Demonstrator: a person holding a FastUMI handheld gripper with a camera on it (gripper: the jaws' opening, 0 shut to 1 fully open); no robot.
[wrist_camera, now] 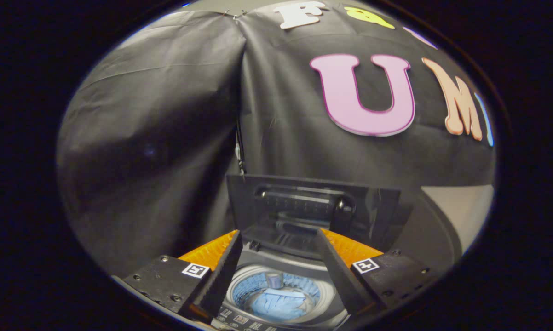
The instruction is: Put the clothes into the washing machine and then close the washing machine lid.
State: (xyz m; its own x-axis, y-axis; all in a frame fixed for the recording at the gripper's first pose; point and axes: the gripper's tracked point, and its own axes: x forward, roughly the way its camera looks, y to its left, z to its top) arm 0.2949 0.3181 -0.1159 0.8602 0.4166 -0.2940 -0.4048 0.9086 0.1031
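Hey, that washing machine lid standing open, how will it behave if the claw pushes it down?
The lid looks like a stiff panel standing upright behind the drum, so it probably swings as one piece. Once tipped past upright it may drop fast and slam. The open claw holds nothing, and the blue clothes lie low, likely clear.

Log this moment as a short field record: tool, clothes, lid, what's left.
tool: tool open, fingers apart and holding nothing, above the drum
clothes: blue clothes lying inside the washing machine drum, between the fingers
lid: washing machine lid raised upright beyond the fingers
control panel: control panel at the near edge
remaining: lid not yet closed
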